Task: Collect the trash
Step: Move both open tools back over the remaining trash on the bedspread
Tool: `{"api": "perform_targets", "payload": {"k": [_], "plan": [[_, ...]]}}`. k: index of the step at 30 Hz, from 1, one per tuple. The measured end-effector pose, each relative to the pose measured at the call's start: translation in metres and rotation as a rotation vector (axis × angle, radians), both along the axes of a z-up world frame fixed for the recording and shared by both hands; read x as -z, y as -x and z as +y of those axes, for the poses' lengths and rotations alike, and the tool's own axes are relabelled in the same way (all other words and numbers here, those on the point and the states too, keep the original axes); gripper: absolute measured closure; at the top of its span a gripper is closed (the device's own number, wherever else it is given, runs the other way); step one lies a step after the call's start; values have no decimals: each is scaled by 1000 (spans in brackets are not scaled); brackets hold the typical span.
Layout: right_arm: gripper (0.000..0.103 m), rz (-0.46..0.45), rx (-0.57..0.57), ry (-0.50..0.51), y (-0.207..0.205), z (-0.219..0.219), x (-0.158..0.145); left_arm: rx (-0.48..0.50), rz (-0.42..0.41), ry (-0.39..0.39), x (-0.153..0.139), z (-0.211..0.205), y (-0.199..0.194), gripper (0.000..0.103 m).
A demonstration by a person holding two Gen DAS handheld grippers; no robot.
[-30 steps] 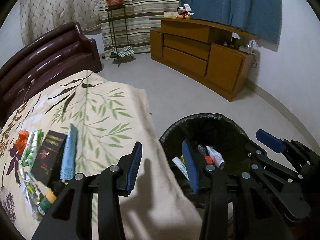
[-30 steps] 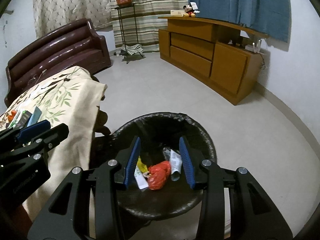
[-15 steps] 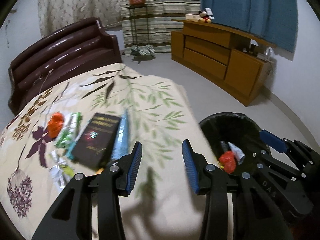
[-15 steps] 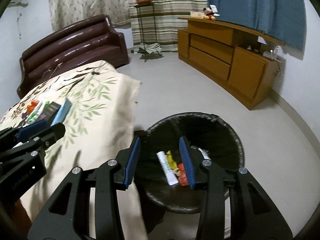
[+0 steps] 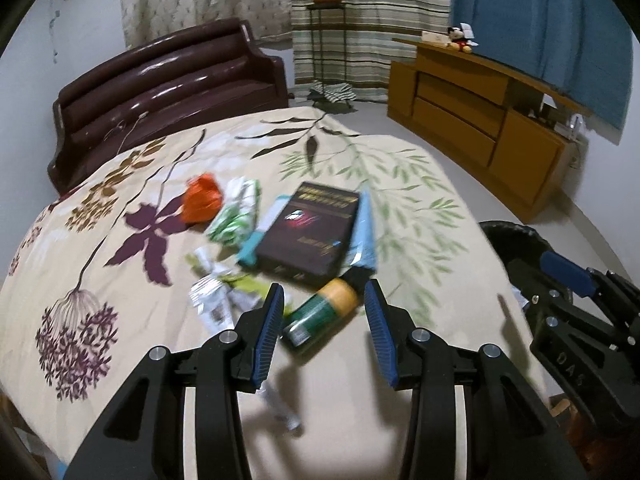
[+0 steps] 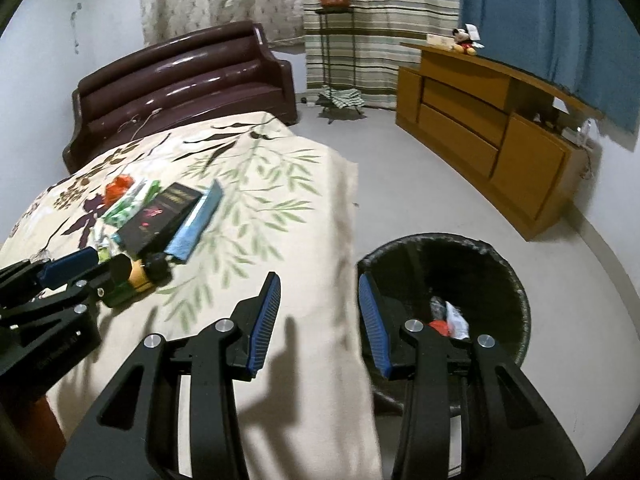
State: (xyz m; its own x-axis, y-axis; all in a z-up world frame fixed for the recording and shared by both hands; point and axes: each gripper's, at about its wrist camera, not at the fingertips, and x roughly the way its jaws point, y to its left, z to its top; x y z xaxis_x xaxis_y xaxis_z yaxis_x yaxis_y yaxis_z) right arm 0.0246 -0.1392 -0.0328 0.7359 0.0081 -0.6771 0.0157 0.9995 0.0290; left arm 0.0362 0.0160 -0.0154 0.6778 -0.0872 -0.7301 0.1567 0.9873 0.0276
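**Over the bed: half the trash binned, half waiting**

Above the leaf-printed bedspread [image 5: 400,184] we are hovering with both tools empty. Our left gripper [image 5: 325,322] is standing with its jaws apart and nothing between the pads, pointing down at the green can with the yellow band [image 5: 322,316], which is lying on its side just in front of the fingertips. Our right gripper [image 6: 318,318] is likewise spread and holding nothing, straddling the bed's edge with the black bin [image 6: 500,264] just beside its right finger.

We are judging the job as partly done. Inside the bin we are seeing several pieces already dropped: something red [image 6: 440,326] and a pale wrapper [image 6: 456,316] beside it, with more that is too dark to make out.

Much is still lying on the bed, clustered together. We are counting the crumpled orange scrap [image 5: 202,198], the green-and-white packet [image 5: 236,212] touching it, the dark box [image 5: 310,230] in the middle, the light blue tube [image 5: 364,232] along the box's right side, a teal item [image 5: 260,232] half under its left side, and the crinkled silver wrappers [image 5: 212,300] just left of the can. Motion blur is keeping us from reading any labels.

By our reckoning the can is the nearest candidate for the left gripper, with the remaining pieces to follow.
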Motion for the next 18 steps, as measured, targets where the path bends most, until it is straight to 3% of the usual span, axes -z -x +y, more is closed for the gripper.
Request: {"api": "perform_targets", "payload": {"k": [18], "plan": [[63,0,-67,38,7,47,-5,-76,93,20,30,48,12,55]]}}
